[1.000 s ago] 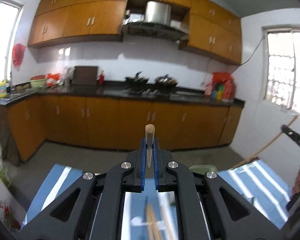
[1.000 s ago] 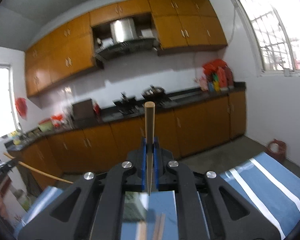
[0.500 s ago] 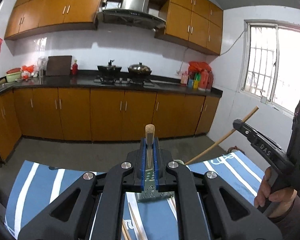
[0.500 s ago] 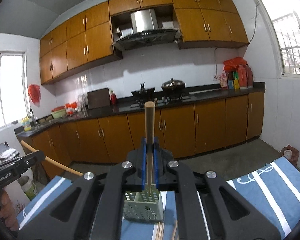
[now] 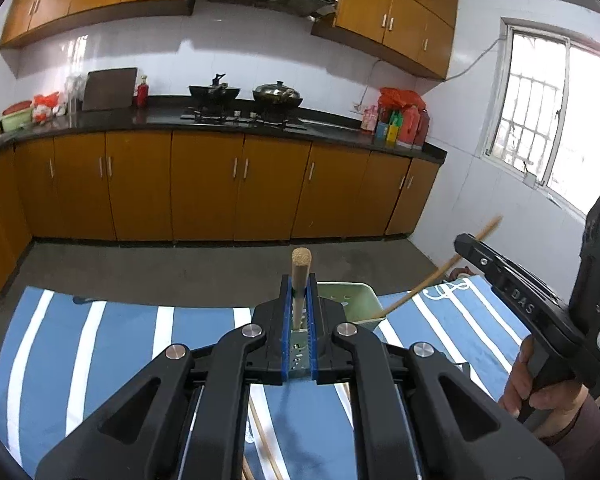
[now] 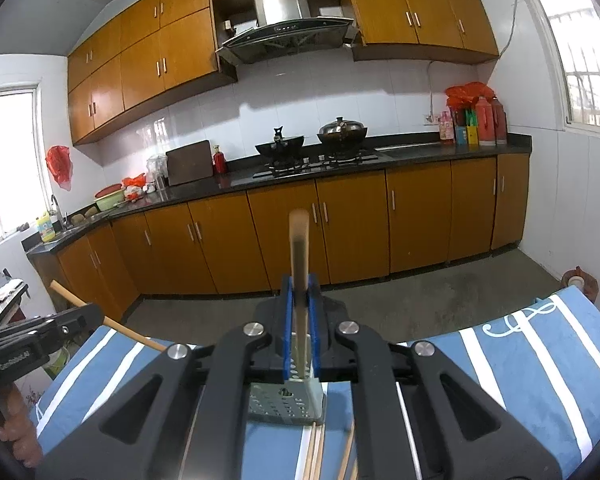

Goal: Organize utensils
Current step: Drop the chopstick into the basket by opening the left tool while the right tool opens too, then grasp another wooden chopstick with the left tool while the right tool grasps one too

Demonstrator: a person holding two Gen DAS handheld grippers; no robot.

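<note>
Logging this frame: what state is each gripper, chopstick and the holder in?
Left gripper: shut on a wooden chopstick.
Right gripper: shut on another wooden chopstick.
Pale green perforated utensil holder: upright on the blue striped cloth.
Loose chopsticks: lying flat.

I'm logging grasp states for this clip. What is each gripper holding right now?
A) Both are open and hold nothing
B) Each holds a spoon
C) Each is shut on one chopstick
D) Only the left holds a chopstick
C: the left gripper pinches a chopstick between its blue pads, and the right gripper clamps its own chopstick the same way.
</note>
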